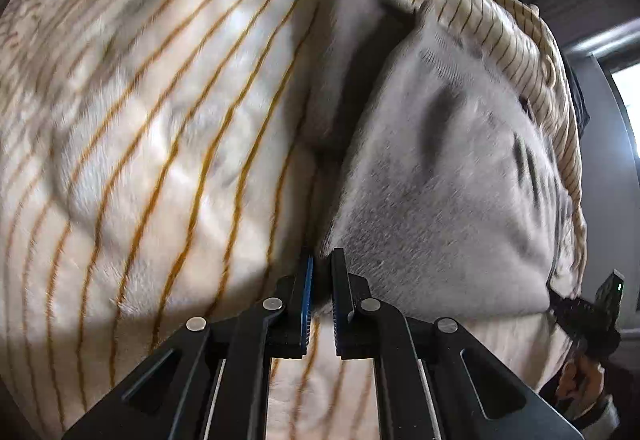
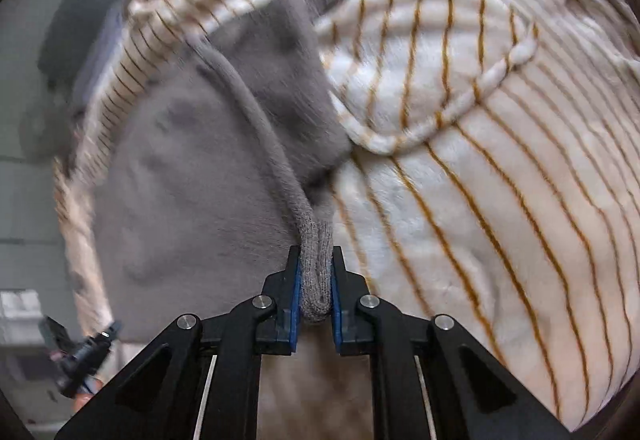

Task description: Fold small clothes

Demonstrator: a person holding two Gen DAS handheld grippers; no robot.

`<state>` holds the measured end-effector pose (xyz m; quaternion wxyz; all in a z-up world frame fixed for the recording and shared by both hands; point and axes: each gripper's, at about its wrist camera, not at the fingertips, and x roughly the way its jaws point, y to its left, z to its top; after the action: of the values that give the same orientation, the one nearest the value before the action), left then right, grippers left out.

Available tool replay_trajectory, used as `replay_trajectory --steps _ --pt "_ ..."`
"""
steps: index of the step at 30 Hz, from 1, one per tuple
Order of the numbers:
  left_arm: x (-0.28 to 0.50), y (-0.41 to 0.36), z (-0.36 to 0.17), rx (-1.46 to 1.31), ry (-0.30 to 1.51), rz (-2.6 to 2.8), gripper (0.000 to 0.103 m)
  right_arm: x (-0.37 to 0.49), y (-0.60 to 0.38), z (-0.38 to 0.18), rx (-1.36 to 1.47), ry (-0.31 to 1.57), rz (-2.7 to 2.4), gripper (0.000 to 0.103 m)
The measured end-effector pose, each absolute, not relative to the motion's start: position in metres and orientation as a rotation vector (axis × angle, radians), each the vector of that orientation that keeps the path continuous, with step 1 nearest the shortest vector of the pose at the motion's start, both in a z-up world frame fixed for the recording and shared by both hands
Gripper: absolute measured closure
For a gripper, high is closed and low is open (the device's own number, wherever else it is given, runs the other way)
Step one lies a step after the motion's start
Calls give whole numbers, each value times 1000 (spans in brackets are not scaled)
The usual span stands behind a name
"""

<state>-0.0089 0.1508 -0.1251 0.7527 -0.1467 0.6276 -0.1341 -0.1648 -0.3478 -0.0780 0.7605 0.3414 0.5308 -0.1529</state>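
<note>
Black claw [image 2: 315, 260], blue pads [image 2: 295, 304]

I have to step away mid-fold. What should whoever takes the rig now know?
Left gripper: jaws nearly shut, pinching a corner of the small grey knit garment.
Right gripper: jaws shut on the garment's bunched edge.
The garment lies on the cream blanket with orange stripes, one flap turned over.
Done: both edges gripped.
Left: carry out the fold and smooth it.
</note>
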Motion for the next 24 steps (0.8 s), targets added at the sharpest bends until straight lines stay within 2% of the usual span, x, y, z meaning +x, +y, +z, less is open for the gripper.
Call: replay_trajectory --steps 8,13,18,24 --pt "-20 170 -101 -199 1377 -309 93 -187 -355 -63 766 1164 -349 88" --pt "1 170 -68 -196 1272 -327 93 -195 -344 -22 678 1068 -452 88" --pt "50 114 -57 -92 1163 -385 93 -148 -312 -6 514 1051 -339 88" --pt "103 67 -79 -95 1132 -360 93 -84 -288 -32 449 1082 -229 88"
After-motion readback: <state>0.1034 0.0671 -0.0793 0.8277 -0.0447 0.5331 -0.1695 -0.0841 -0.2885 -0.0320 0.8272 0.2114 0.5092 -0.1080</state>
